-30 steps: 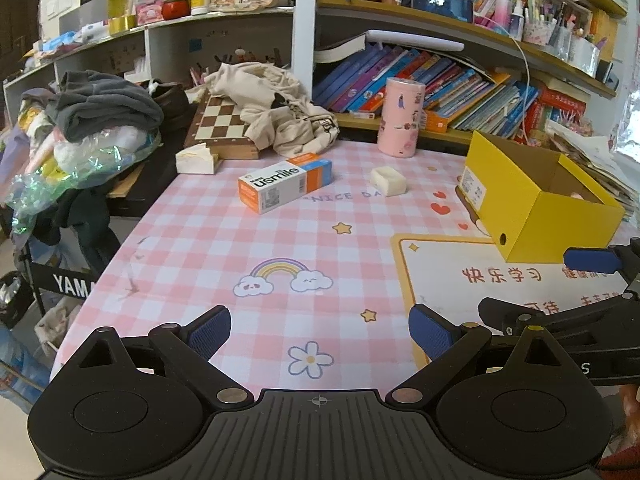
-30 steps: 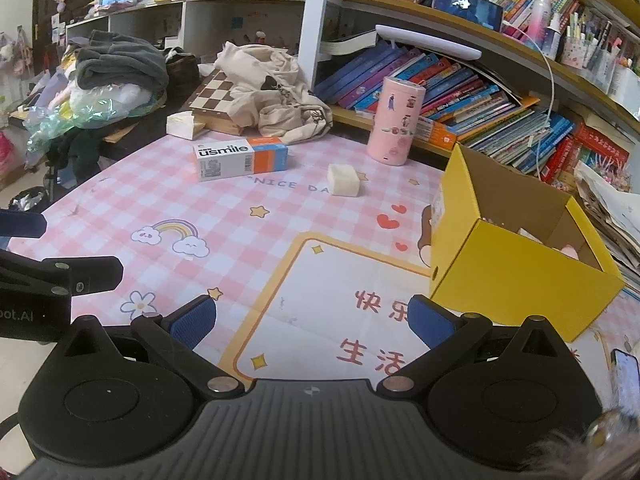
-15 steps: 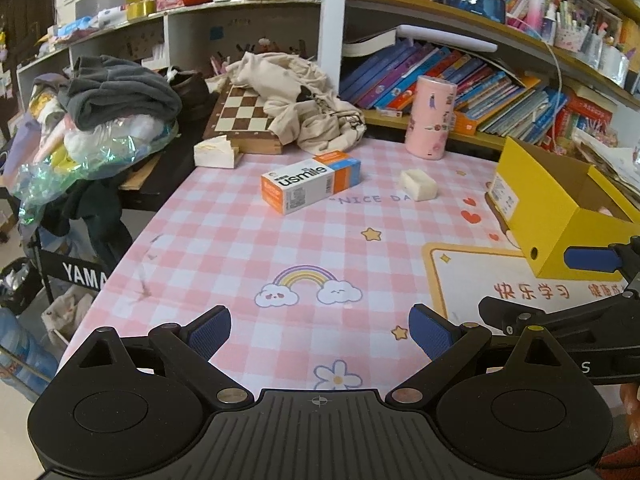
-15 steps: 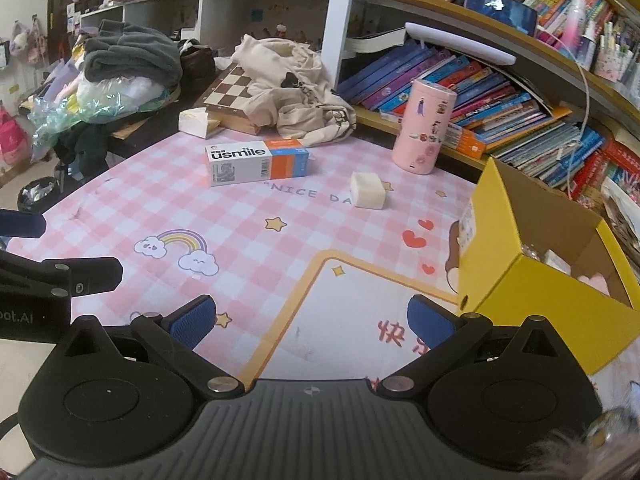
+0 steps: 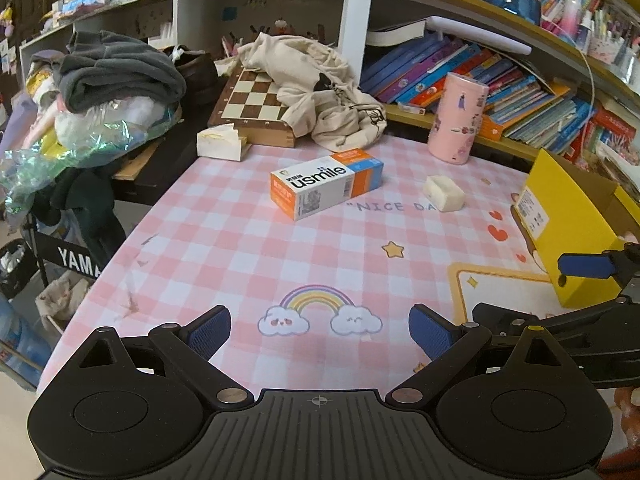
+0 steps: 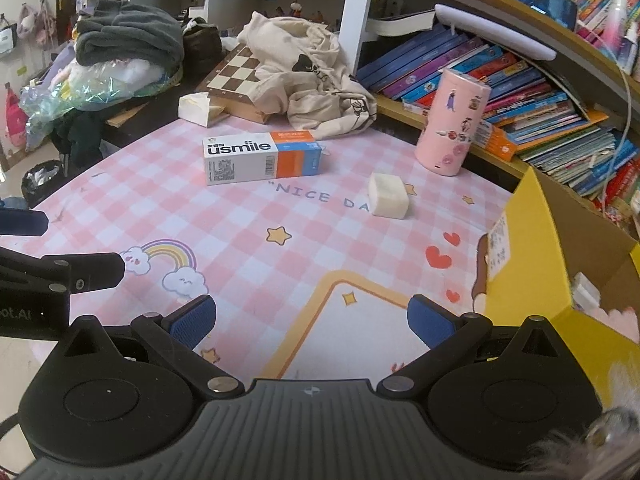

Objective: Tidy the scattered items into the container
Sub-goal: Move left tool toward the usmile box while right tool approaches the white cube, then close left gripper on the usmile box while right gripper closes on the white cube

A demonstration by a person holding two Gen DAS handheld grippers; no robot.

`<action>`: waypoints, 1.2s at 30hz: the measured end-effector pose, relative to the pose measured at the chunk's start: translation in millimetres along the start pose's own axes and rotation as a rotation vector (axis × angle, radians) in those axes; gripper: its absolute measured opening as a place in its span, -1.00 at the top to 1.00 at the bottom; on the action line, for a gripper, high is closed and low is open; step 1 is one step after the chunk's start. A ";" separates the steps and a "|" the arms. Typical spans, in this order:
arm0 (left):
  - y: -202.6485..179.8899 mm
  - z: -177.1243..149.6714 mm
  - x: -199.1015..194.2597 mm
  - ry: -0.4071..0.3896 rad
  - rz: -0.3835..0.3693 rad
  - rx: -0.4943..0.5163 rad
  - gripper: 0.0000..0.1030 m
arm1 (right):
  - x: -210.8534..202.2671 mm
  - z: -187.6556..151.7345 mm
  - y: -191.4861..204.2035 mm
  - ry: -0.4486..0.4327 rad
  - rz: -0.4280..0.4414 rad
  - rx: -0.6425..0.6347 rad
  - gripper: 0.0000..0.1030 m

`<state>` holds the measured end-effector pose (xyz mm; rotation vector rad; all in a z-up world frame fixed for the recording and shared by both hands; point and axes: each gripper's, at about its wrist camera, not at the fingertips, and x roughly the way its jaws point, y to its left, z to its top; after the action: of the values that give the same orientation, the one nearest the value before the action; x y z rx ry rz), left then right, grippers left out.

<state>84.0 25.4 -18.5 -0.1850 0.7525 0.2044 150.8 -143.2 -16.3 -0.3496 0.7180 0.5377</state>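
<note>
**Both grippers spread wide and empty over the pink table**

The left gripper (image 5: 319,330) hangs with its blue-padded fingers far apart and nothing between them, above the rainbow-and-clouds print on the pink checked tablecloth (image 5: 224,248). The right gripper (image 6: 313,318) is likewise spread wide and holds nothing; it sits over the yellow-bordered white panel of the cloth, and the left gripper's fingers show at its 9 o'clock.

From the left wrist view, the usmile box (image 5: 326,184) lies flat at 12 o'clock, well apart from the gripper. The small white block (image 5: 444,198) rests on the cloth at about 1 o'clock, near the box but not touching it. The yellow container (image 5: 568,236) stands open-topped at 3 o'clock on the table's edge; in the right wrist view a few pale items lie inside it, too small to identify.

Beyond these, at 12 to 1 o'clock, a pink tumbler (image 5: 460,118) stands upright before the bookshelf (image 5: 520,92). A chessboard (image 5: 256,108) under a beige garment (image 5: 320,92) lies at 11 o'clock.
</note>
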 end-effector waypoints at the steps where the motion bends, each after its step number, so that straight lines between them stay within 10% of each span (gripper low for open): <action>1: 0.5 2.1 3.7 0.002 0.000 -0.003 -0.89 | 4.2 2.5 -0.9 0.004 0.004 0.000 -1.00; 36: -3.8 110.0 167.2 -0.019 0.074 0.142 -0.89 | 163.5 86.6 -78.7 0.016 -0.043 0.192 -0.88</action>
<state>276.2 67.5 -55.1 -0.0203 0.7526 0.2212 344.1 -109.6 -60.2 -0.1898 0.7689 0.4219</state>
